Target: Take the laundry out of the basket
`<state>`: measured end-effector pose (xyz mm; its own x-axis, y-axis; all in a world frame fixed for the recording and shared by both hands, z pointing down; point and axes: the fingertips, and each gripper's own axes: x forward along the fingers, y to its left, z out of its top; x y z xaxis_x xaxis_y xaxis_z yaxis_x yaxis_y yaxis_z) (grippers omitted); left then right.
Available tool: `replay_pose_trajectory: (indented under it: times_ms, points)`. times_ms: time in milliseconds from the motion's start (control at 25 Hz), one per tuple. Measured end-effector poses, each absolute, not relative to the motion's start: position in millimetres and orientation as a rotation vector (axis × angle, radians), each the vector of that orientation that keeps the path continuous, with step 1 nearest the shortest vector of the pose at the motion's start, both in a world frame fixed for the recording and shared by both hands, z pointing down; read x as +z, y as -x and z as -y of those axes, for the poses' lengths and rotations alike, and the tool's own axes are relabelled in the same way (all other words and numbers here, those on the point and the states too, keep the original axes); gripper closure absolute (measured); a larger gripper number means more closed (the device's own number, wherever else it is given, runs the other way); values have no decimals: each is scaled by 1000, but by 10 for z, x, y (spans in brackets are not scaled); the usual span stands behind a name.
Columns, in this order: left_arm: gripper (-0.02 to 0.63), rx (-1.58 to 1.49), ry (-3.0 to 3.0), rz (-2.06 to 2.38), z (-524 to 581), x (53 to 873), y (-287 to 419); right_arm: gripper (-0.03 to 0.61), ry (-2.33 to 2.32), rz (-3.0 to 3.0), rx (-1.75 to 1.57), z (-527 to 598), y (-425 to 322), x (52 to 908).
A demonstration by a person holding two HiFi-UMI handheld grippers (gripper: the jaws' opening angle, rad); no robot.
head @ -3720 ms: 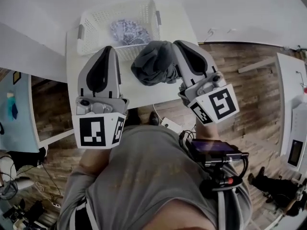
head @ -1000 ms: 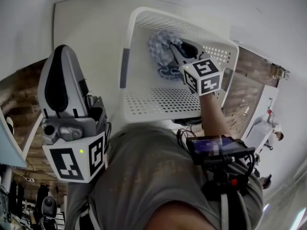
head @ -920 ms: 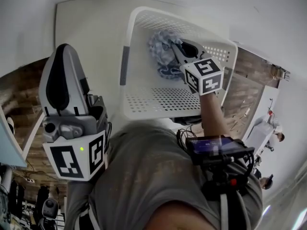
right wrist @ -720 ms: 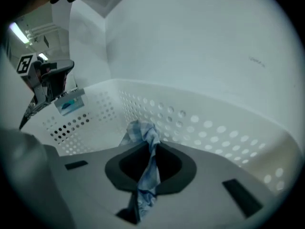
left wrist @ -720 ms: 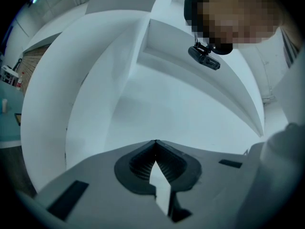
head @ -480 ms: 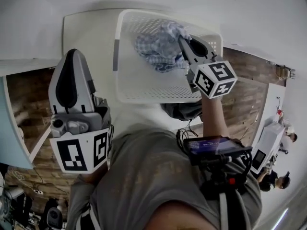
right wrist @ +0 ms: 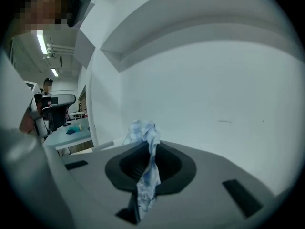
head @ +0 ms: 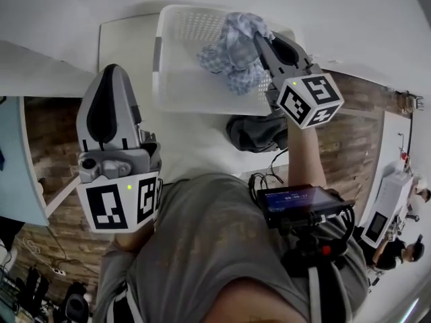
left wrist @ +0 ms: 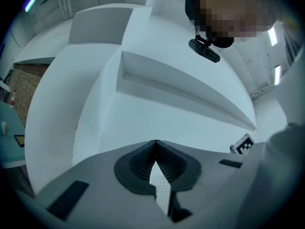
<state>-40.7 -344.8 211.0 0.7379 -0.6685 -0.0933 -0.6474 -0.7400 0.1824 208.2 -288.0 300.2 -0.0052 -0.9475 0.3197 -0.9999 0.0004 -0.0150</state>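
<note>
right gripper [head: 259,40], jaws just closed tight on a checked cloth [head: 232,51], above the basket [head: 158,73]; left gripper [head: 110,73], jaws together, empty, left of basket; dark garment [head: 250,133] beside basket.

On the head view I can't follow the basket's [head: 195,89] right rim: the right gripper [head: 259,40] and the cloth [head: 232,46] cover it, and the cloth masks part of the far wall too. The gripper's tips are lost in the folds. Just beside the basket's near edge, a dark garment [head: 250,134] sits partly behind the gripper's cube and the arm [head: 304,157]. In the right gripper view only a strip of cloth shows; the rest hangs below the jaws.
</note>
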Motion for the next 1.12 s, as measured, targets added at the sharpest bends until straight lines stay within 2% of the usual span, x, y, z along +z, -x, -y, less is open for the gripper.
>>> replay_pose_trajectory:
  times_ms: [520, 840, 1120]
  points:
    - [606, -267, -2820, 1074, 3150, 2260, 461, 546, -2046, 2196, 102, 2824, -1866, 2281]
    - [606, -362, -2864, 1123, 2434, 1650, 809, 546, -1999, 2377, -197, 2241, -1254, 965]
    - [606, -395, -2834, 1269, 2035, 1616, 1426, 546, -1889, 2505, -364, 1873, -600, 491]
